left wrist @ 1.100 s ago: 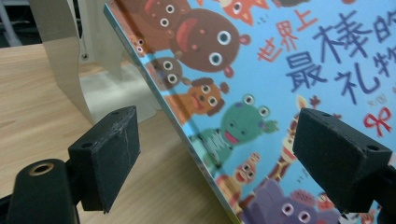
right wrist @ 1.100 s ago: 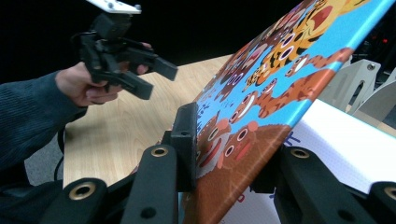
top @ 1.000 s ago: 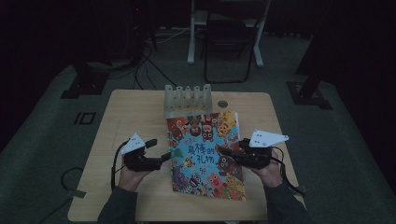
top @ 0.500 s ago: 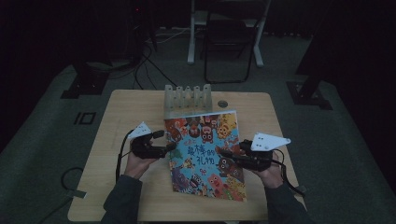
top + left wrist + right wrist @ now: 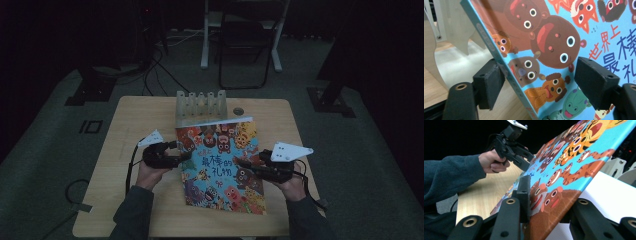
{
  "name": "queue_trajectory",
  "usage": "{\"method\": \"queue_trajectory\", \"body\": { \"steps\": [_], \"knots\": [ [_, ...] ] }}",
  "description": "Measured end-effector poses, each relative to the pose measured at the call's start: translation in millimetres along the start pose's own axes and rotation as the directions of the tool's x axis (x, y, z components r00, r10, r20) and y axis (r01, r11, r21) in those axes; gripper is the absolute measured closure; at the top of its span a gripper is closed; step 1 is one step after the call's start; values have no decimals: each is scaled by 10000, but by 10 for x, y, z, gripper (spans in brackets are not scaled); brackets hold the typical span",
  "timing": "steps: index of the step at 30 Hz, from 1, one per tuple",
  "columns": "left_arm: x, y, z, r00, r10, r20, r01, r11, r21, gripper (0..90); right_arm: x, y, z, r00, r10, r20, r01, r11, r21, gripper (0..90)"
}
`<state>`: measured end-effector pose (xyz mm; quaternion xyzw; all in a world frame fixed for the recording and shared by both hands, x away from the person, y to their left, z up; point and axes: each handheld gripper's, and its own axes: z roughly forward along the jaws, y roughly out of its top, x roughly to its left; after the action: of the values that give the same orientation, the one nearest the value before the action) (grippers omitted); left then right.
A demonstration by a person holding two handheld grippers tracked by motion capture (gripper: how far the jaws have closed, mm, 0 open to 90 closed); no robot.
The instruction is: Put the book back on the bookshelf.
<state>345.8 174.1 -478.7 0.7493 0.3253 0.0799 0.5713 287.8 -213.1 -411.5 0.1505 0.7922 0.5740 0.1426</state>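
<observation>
Blue picture book point(image 5: 222, 167) (title partly "世界上最棒的礼物"): right gripper point(image 5: 246, 165) clamps it; left gripper point(image 5: 184, 158), closing, straddles its spine.

The book point(image 5: 222, 167) cover carries big Chinese lettering; from above it reads 最棒的礼物, in blue and red. Close up through the left gripper view, red 世界上 sits above it on the cover. The spine point(image 5: 510, 75) has print too, too small to make out.

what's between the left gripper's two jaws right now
The spine edge of the picture book stands between the left gripper's pads, seen in the left gripper view; the pads straddle it with gaps, not yet pressing.
</observation>
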Motion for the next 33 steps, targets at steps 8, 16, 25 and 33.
{"method": "queue_trajectory", "body": {
  "steps": [8, 16, 25, 33],
  "knots": [
    [-162, 120, -106, 9973, 591, -440, -615, 9966, -557, 283, -54, 29, -113, 9998, -88, -175, 83, 9995, -294, 706],
    [-187, 122, -115, 9950, 835, -540, -858, 9955, -410, 306, -96, -14, -123, 9998, -198, 79, 197, 9997, 160, 695],
    [-260, 165, -103, 9930, 1045, -559, -1074, 9928, -534, 306, -155, -88, -104, 9986, -337, 416, 308, 9972, 685, 648],
    [-365, 222, -181, 9881, 1375, -684, -1432, 9860, -859, 317, -193, -116, -112, 9983, -282, 514, 250, 9978, 622, 625]
  ]
}}
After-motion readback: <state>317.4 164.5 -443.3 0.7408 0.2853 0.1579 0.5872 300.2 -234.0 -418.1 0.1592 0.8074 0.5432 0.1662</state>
